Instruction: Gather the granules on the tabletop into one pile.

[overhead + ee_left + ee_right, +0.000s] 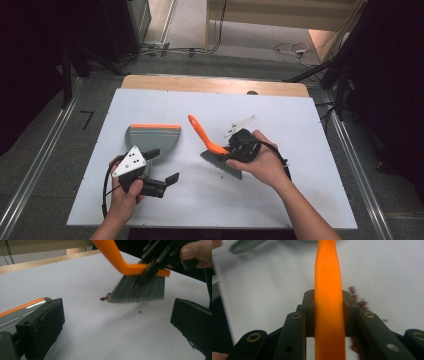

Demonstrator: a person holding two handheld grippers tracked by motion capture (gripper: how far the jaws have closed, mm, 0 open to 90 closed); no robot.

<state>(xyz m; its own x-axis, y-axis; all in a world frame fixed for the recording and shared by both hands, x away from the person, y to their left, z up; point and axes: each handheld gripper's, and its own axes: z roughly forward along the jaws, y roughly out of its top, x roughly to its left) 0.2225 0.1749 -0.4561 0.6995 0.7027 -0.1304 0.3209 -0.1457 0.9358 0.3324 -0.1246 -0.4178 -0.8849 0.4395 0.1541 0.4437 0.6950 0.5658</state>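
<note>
Orange plastic, stiff and light, is forming the hand brush (216, 150) handle that the right gripper (239, 145) is clamping near the head, a sound hold for sweeping red beans (104, 297) across the white table (300, 190). The left gripper (162, 170) is hanging open beside the grey dustpan (152, 137). Blur is hiding the bean count.

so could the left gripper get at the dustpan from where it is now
Probably yes. The left gripper is open and holds nothing, and the dustpan lies just beyond the left hand with bare table between. The brush, clamped in the right gripper, is off to the side, not in the way.
</note>
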